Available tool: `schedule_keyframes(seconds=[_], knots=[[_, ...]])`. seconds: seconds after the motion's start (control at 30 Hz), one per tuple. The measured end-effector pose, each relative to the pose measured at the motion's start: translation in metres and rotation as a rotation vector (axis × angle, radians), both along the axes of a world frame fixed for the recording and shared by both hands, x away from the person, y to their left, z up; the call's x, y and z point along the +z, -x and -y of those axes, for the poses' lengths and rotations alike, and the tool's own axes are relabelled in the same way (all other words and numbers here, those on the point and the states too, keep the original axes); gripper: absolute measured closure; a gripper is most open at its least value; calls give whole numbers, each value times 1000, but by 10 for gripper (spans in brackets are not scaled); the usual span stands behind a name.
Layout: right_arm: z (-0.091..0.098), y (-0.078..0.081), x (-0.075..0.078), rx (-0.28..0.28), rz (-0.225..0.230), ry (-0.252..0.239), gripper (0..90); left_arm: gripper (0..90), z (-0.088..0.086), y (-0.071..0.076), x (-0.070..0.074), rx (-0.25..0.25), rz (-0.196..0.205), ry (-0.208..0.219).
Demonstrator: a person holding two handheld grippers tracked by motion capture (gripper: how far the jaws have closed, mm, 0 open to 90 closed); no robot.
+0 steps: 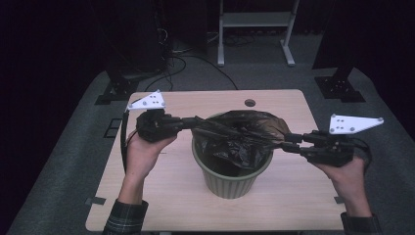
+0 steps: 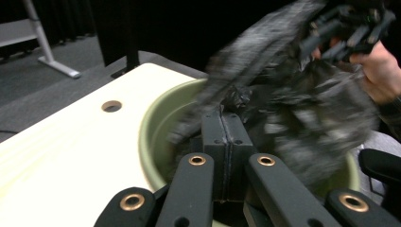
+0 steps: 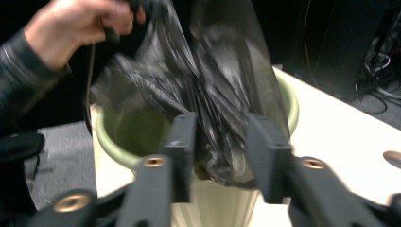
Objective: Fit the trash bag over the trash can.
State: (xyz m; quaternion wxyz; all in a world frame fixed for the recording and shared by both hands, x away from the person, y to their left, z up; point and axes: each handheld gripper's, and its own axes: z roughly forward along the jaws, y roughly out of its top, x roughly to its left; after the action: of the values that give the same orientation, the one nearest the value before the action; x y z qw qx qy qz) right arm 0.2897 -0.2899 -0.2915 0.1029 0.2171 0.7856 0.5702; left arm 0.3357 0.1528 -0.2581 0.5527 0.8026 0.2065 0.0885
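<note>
At the left of the pale wooden worktop (image 1: 161,171), the left hand-held gripper (image 1: 195,122) has its black jaws pressed together on a fold of the crinkled black plastic bin bag (image 1: 240,137). The bag drapes over the mouth of the ribbed, round green plastic waste bin (image 1: 230,181) at the worktop's centre. To the right, the right hand-held gripper (image 1: 285,142) stands partly open, its jaws either side of the bag's edge, the pads not pressing it.
</note>
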Motion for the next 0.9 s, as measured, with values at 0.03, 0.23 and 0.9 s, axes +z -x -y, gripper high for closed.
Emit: schedule_keyframes(seconds=[0.03, 0.23, 0.9], knots=[[1, 1, 5, -8, 9, -10, 591, 897, 3, 1, 0, -6, 4, -5], [-13, 6, 38, -42, 107, 6, 530, 897, 18, 1, -4, -42, -1, -10], [-58, -74, -3, -10, -105, 81, 899, 897, 15, 0, -5, -51, 13, 16]])
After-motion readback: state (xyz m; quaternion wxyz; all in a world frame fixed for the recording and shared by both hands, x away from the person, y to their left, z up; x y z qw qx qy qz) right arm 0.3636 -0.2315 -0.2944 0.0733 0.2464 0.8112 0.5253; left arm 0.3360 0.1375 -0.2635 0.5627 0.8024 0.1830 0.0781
